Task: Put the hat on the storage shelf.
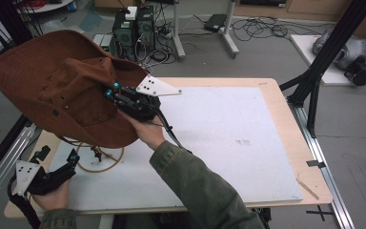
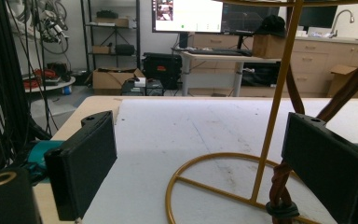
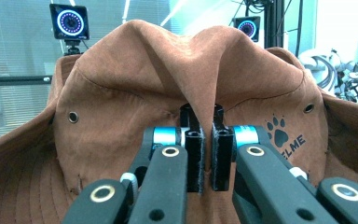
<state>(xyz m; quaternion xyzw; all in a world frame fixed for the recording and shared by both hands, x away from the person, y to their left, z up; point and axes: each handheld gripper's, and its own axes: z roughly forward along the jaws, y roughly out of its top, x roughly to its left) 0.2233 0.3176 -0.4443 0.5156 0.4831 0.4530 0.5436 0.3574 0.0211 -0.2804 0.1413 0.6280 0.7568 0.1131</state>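
One brown suede-like hat (image 1: 52, 86), wide floppy brim, soft crumpled crown, held up in the air over the table's far-left corner; right gripper (image 1: 110, 90) has its two black jaws pinched together on a fold of the crown, seen close in the right gripper view (image 3: 204, 154); metal eyelets (image 3: 73, 116) on the crown, at least two, plus a dark paw-print logo (image 3: 278, 132); one thin gold wire stand (image 1: 100, 160), round ring base with upright rod, sits on the white board (image 1: 228, 138) under the hat; a twisted brown cord (image 2: 279, 186) hangs beside the rod; left gripper (image 1: 57, 155) low at near-left, jaws wide apart, stand's rod between them, not touching; light wooden table (image 1: 286, 114) beneath.
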